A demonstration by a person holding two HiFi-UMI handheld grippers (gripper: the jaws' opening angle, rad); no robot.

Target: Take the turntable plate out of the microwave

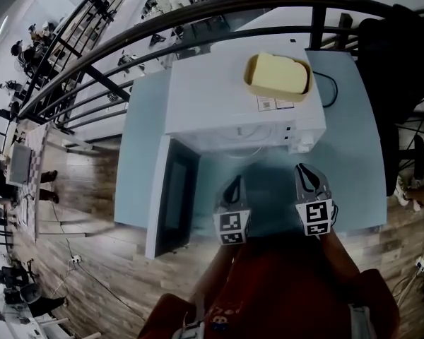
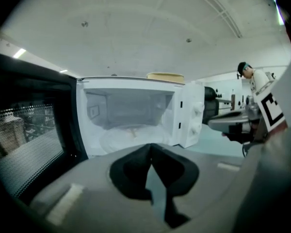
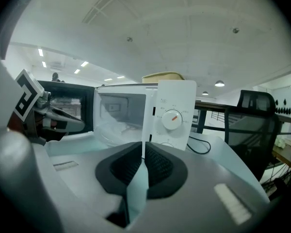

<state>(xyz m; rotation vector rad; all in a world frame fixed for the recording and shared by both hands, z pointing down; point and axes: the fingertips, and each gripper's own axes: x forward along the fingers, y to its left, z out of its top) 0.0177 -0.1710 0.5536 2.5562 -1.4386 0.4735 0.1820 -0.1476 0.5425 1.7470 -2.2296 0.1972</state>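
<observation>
The left gripper (image 1: 233, 183) and the right gripper (image 1: 308, 169) are hovering side by side over the near edge of the desk (image 1: 353, 154). Both are pointing at the microwave (image 1: 233, 97). Each one's jaws are sitting clenched, tips meeting, with nothing caught between them.

Just past the left gripper, the door (image 1: 173, 196) is hanging wide open, swinging out toward the desk's near left corner. The left gripper is facing straight into the open cavity. The right gripper is facing the control panel, with its dial (image 3: 172, 119) just ahead.

The plate (image 2: 131, 136) is lying flat on the cavity floor, inside the microwave and well clear of both grippers.

The microwave is standing across the middle of the desk, toward the far edge. On its roof, near the right end, a yellow tub (image 1: 277, 75) is resting. A black cable (image 1: 330, 90) is looping on the desk by the microwave's right side.

Beyond the desk's right edge, a black chair (image 1: 403, 55) is standing. A dark railing (image 1: 198, 27) is curving along behind the far edge.
</observation>
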